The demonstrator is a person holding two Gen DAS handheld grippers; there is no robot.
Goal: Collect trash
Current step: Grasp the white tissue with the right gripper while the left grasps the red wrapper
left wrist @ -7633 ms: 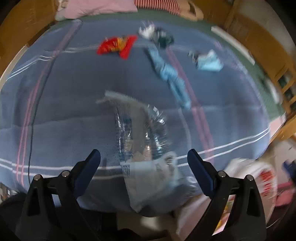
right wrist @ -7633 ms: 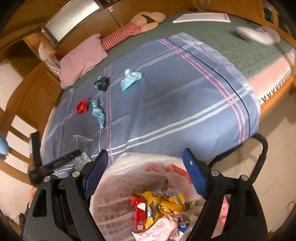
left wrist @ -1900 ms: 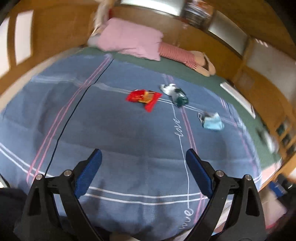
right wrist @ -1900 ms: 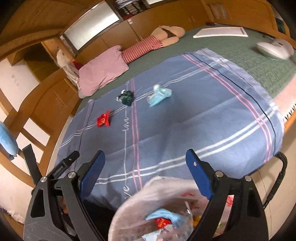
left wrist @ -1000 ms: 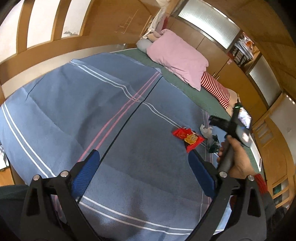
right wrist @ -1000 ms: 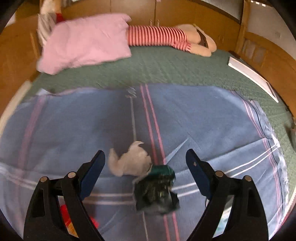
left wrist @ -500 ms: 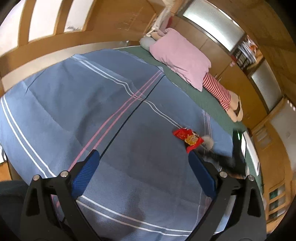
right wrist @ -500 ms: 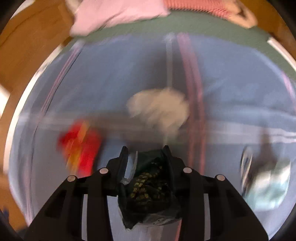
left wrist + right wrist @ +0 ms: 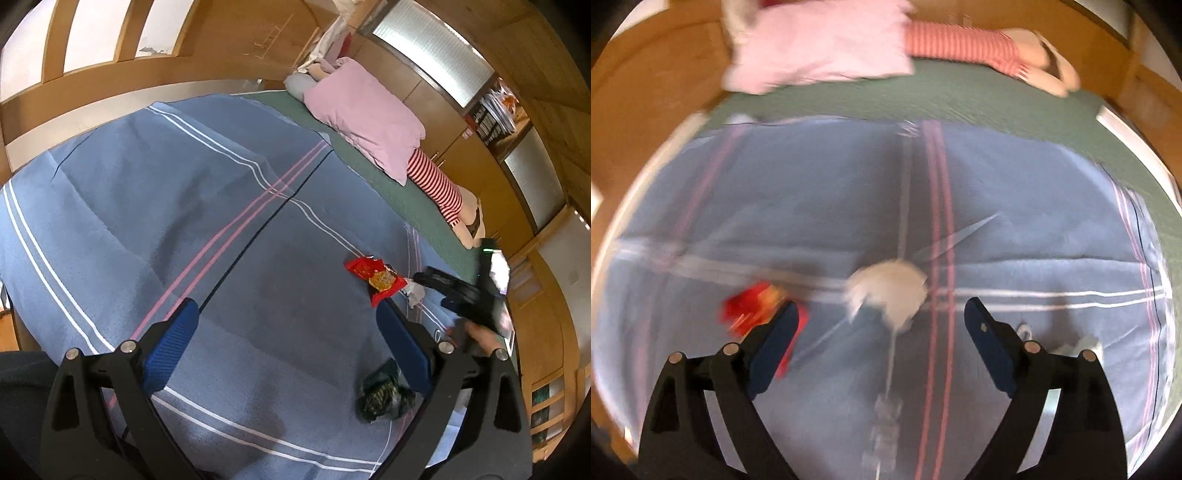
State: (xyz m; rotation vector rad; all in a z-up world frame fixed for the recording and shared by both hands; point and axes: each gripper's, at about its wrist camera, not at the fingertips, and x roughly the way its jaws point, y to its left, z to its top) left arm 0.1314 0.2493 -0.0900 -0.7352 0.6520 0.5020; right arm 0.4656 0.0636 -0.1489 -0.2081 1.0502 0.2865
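Observation:
A red snack wrapper lies on the blue striped blanket; it also shows blurred in the right wrist view. A crumpled white tissue lies beside it, small in the left wrist view. A dark green wrapper is near the blanket's near right part, by my left gripper's right finger. My left gripper is open and empty. My right gripper is open and empty just short of the tissue; its body shows in the left wrist view.
A pink pillow and a red-striped stuffed doll lie on the green sheet at the head of the bed. Wooden walls and cabinets surround the bed. A light blue item lies at the right.
My right gripper has opened and let go of the dark green wrapper, which is now low over or on the blanket. It has swung back toward the white tissue. The left gripper barely moved.

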